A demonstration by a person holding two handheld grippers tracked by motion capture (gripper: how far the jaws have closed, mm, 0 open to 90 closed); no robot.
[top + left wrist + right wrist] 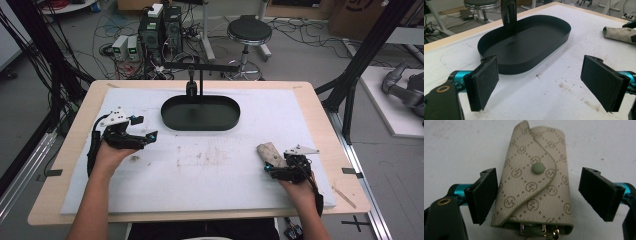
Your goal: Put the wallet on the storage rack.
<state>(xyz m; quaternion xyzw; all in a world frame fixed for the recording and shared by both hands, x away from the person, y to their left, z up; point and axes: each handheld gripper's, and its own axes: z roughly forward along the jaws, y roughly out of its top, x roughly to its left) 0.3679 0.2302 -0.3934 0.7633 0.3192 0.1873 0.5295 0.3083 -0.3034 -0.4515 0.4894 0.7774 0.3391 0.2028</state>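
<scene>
The right gripper (537,195) fingers, spread wide, straddle the pouch (534,180) right of the tray (200,112); squeezing evenly mid-body looks best, while the left gripper (547,82) fingers gape empty.

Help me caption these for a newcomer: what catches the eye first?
The beige patterned key pouch lies on the white mat at the table's right, between the open jaws of the right gripper. The black oval tray sits empty at the far middle, with the left gripper open near it.
</scene>
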